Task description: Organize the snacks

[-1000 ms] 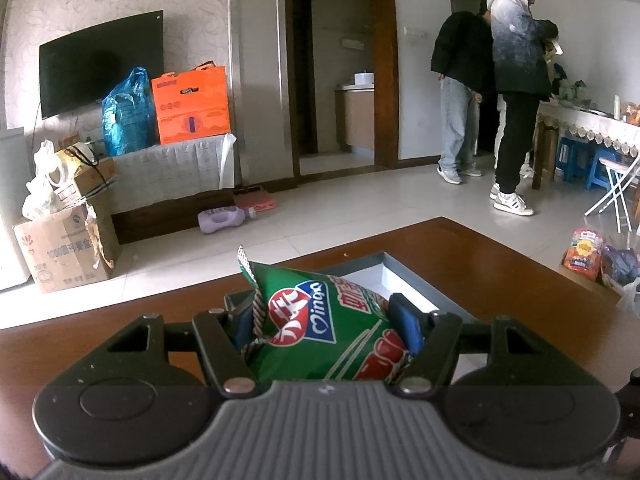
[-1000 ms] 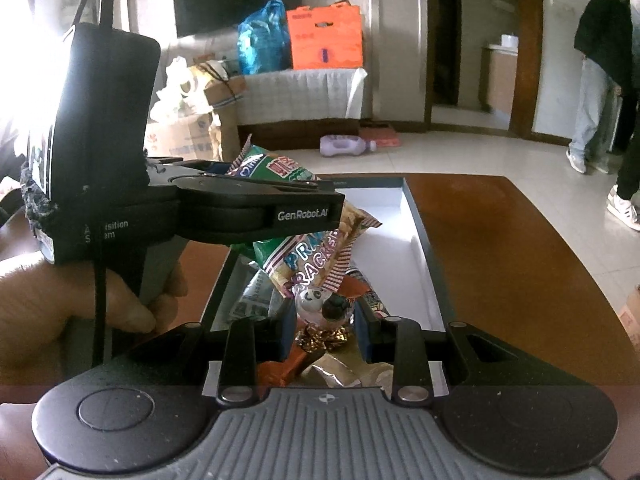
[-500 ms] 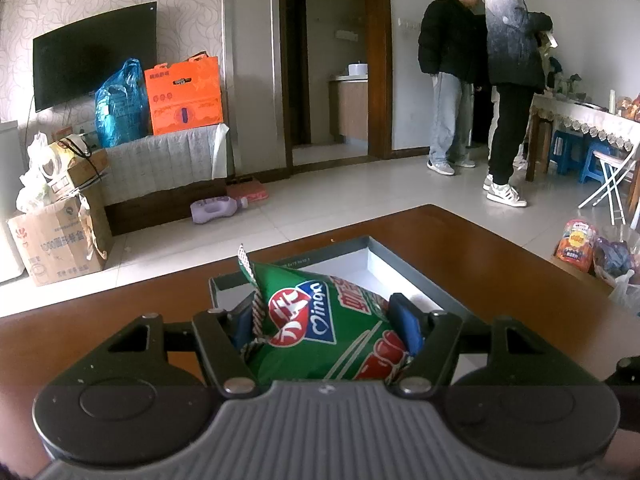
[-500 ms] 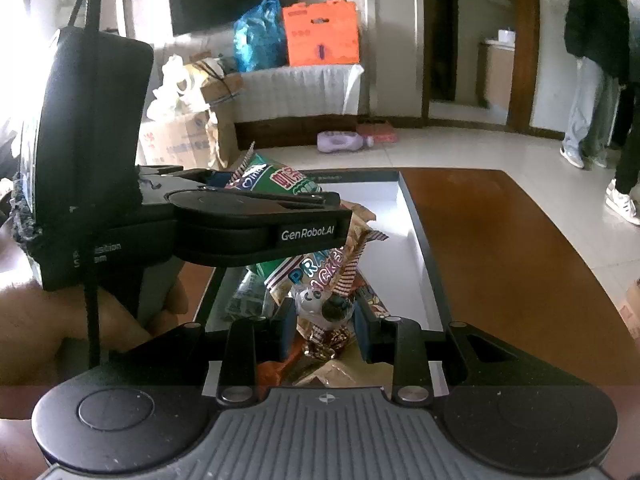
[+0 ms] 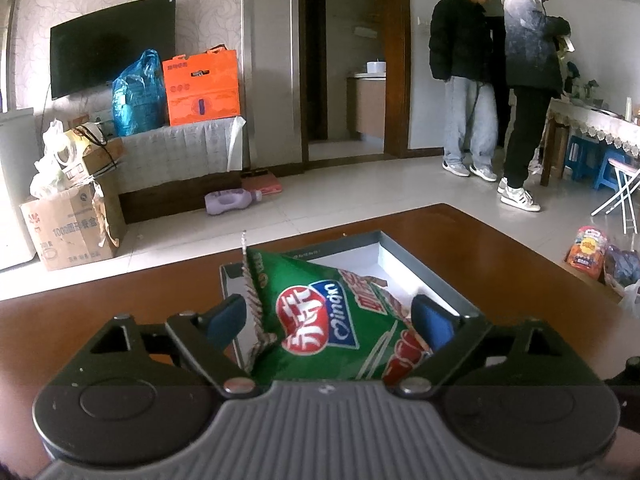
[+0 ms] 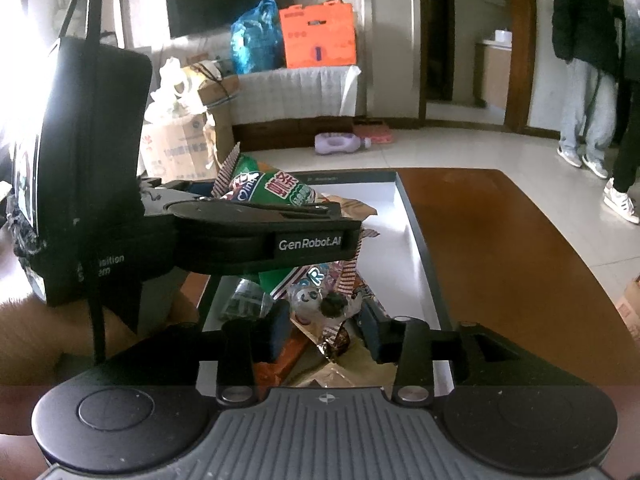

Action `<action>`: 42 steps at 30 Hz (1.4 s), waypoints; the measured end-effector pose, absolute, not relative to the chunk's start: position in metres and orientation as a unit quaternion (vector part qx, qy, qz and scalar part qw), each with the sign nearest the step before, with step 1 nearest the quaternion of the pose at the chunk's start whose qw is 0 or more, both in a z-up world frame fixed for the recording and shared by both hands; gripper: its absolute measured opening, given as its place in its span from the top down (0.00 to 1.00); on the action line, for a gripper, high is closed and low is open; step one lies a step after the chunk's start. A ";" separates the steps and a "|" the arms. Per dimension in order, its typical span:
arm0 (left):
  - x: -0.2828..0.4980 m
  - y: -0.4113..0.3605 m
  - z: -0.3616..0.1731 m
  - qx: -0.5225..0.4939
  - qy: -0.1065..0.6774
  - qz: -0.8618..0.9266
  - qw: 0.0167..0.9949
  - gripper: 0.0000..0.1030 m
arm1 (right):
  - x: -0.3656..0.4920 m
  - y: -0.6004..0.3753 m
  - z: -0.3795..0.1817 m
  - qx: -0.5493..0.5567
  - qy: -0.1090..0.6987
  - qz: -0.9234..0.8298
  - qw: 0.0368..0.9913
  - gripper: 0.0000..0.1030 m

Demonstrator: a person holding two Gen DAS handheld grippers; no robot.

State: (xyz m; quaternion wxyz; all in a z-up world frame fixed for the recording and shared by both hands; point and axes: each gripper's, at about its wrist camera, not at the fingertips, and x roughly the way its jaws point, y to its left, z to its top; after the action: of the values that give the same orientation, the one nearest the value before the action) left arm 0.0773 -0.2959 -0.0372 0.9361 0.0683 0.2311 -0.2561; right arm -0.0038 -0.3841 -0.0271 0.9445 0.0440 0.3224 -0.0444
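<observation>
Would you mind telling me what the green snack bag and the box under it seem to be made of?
Green snack bag: likely glossy plastic film, going by its sheen, creases and serrated seal. Box: probably matte cardboard, dark grey outside, white inside, with thin straight walls.

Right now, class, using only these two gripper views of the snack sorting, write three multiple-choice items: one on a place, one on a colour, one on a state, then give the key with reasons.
1. Where is the green snack bag?
A. on the floor
B. between the left gripper's fingers, over the grey box
C. on the TV stand

2. What colour is the carton beside the blue plastic bag?
A. orange
B. white
C. yellow

3. How are the left gripper's jaws?
A. clamped flat
B. opening, a gap at the left pad
C. out of view

Key: 1 B, the bag sits between the pads above the box. 2 A, it is plainly orange. 3 B, the left pad stands clear of the bag.
</observation>
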 end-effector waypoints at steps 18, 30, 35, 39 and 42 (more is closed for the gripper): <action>0.040 -0.278 -0.015 0.104 0.194 -0.261 0.940 0.12 | -0.052 -0.371 -0.016 -0.020 0.282 -0.028 0.959 0.30; -0.028 -0.239 0.011 0.105 0.191 -0.259 0.941 0.03 | -0.109 -0.352 -0.009 0.050 0.285 -0.063 0.955 0.20; -0.064 -0.204 0.011 0.097 0.184 -0.258 0.944 0.01 | -0.133 -0.322 -0.014 0.047 0.299 -0.074 0.950 0.18; -0.087 -0.176 0.002 0.100 0.197 -0.249 0.943 0.01 | -0.148 -0.296 -0.023 0.032 0.309 -0.077 0.947 0.18; -0.098 -0.158 -0.008 0.092 0.218 -0.246 0.940 0.01 | -0.155 -0.283 -0.028 0.025 0.314 -0.076 0.946 0.18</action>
State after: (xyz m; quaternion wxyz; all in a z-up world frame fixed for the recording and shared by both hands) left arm -0.0984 -0.1581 -0.0076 0.9399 0.0923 0.2181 -0.2459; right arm -0.1545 -0.2834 -0.0283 0.9459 0.0251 0.3144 -0.0758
